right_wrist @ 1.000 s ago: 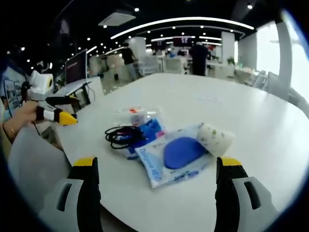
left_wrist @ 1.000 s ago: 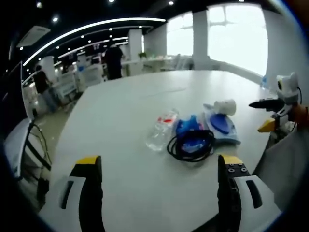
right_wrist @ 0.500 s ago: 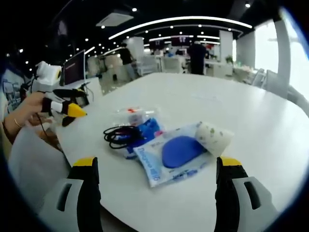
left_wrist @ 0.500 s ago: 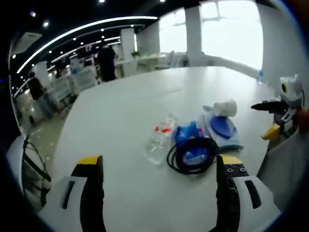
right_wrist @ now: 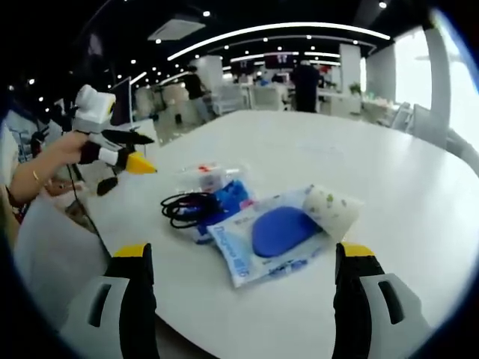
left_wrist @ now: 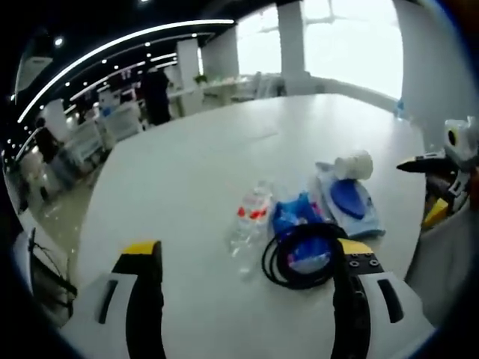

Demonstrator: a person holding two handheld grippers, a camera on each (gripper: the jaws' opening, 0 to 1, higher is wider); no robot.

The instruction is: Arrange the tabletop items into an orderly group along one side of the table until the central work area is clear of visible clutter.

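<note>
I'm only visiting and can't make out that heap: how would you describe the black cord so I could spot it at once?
On the big white table, a small cluster lies near the edge. At its end sits the coiled black cable, looped over a blue packet, beside a clear plastic bottle. It is the only dark, ring-shaped thing there.

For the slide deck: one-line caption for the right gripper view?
Open right gripper faces coiled black cable, blue pouches, paper roll.

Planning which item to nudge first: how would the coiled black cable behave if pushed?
The black cable looks floppy: its loose loops would probably deform instead of sliding whole. It partly lies on the blue packet, so it may drag that along.
</note>
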